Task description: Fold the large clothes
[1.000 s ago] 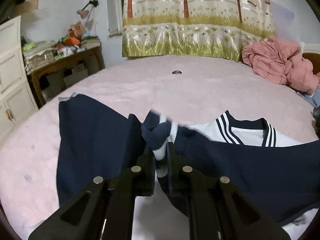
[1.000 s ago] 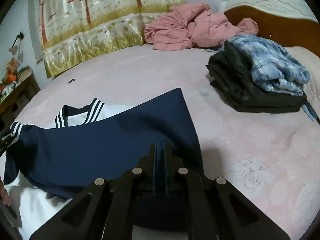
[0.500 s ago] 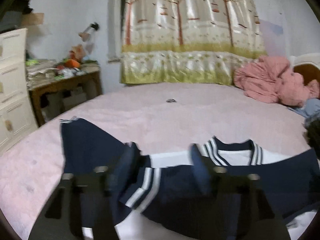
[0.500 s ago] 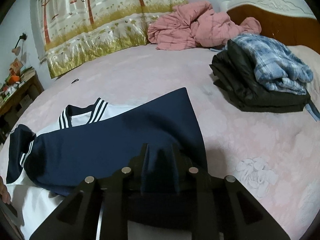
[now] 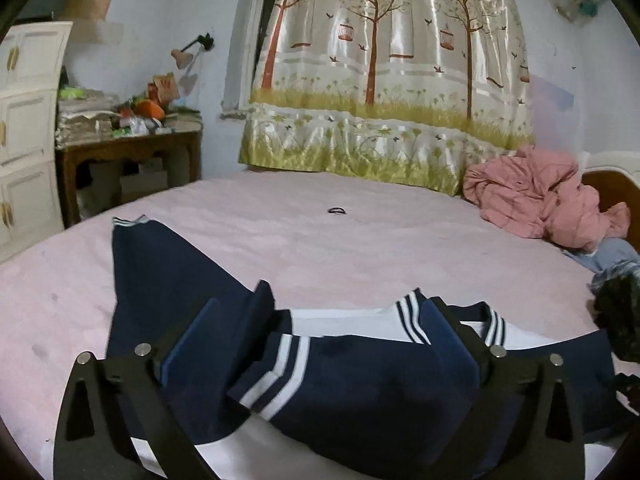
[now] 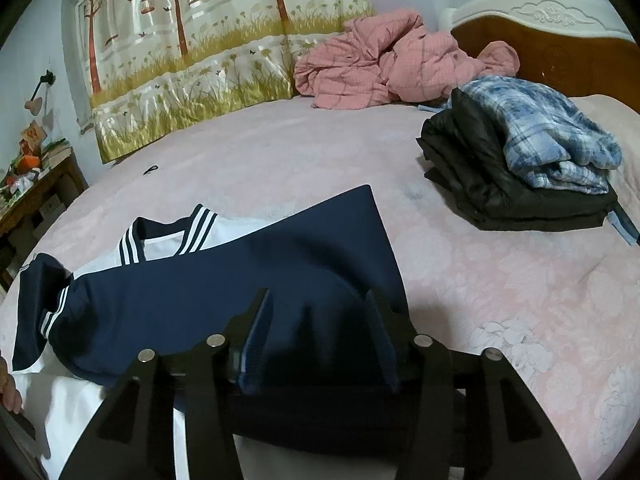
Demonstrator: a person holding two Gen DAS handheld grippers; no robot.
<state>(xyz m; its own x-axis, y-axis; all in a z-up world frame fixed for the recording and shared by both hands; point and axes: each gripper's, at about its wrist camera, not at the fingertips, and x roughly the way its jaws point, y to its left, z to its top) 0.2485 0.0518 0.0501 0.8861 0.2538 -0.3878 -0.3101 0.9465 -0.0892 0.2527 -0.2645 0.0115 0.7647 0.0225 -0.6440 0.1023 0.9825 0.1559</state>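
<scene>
1. Looking along the left gripper (image 5: 344, 320): its fingers stand wide apart, clamped on nothing. The jersey (image 5: 360, 392), navy with white stripes, lies on the bed (image 5: 360, 240) near its front edge. One striped sleeve (image 5: 276, 372) is folded across the body; the other (image 5: 152, 264) lies spread towards the left edge.
2. Looking along the right gripper (image 6: 320, 320): fingers apart, straddling navy cloth without pinching it. A folded pile (image 6: 520, 168) sits well apart, towards the headboard corner.
3. Judgement: the first sleeve fold looks finished and let go. The next move calls for gripping the spread sleeve and laying it across likewise.
</scene>
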